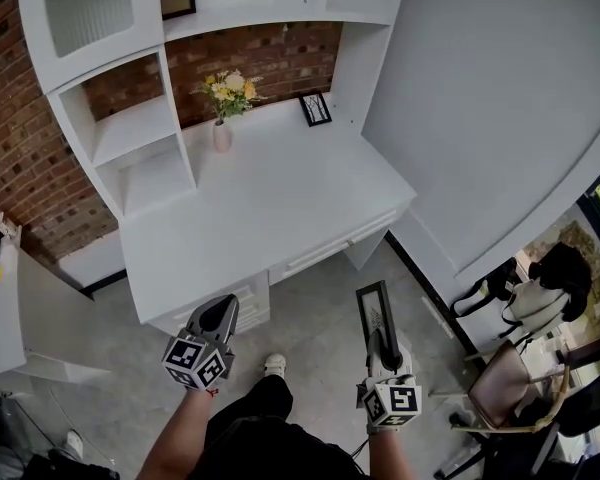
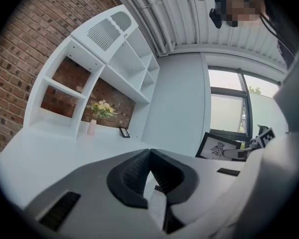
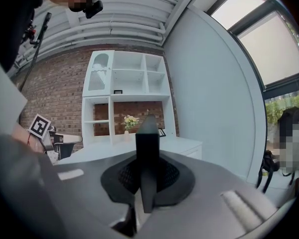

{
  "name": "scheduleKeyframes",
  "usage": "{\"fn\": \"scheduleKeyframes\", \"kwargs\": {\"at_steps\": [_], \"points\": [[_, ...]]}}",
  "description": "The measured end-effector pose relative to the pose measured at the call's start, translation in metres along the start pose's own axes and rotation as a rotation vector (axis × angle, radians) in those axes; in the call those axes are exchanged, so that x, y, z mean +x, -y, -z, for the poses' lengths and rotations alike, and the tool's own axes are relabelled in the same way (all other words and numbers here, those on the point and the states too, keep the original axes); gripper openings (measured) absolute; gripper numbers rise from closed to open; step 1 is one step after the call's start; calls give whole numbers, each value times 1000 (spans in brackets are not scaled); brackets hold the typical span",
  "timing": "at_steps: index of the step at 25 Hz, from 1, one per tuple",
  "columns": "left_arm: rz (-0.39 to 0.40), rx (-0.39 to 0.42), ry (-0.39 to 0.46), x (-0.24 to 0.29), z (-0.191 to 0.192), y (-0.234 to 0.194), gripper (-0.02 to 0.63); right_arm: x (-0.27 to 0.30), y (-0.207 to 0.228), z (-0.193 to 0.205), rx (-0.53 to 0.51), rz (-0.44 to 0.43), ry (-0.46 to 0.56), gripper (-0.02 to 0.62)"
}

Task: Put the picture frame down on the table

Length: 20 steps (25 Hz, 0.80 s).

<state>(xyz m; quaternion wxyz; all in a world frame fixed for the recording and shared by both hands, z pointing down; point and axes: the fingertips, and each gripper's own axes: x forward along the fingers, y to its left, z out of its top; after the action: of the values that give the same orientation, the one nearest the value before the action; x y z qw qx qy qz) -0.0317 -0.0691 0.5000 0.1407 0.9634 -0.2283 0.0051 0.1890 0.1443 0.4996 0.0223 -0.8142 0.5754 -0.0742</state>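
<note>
There are no words to read anywhere. The cubes on both grippers only show black and white squares. The picture frame (image 1: 377, 311) has a white picture with a small dark drawing on it, seen in the left gripper view (image 2: 219, 147).

The right gripper (image 1: 383, 342) is clamped on the picture frame. The frame is held on its thin edge, and its long side points away from the person toward the white surface (image 1: 280, 193). It is over the floor, in front of the surface and not on it. In the right gripper view the dark edge (image 3: 147, 143) stands straight up between the jaws.

The left gripper (image 1: 218, 315) is closed with nothing in it.

A vase of flowers (image 1: 223, 118) and a small frame (image 1: 315, 108) stand at the back of the surface.
</note>
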Motion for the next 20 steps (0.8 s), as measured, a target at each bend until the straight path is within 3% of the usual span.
{"fn": "scheduleKeyframes", "kwargs": {"at_steps": [20], "points": [[37,2,-51,130,-21,-61,2,151,11,-5,-12,-53,-69,12]]}}
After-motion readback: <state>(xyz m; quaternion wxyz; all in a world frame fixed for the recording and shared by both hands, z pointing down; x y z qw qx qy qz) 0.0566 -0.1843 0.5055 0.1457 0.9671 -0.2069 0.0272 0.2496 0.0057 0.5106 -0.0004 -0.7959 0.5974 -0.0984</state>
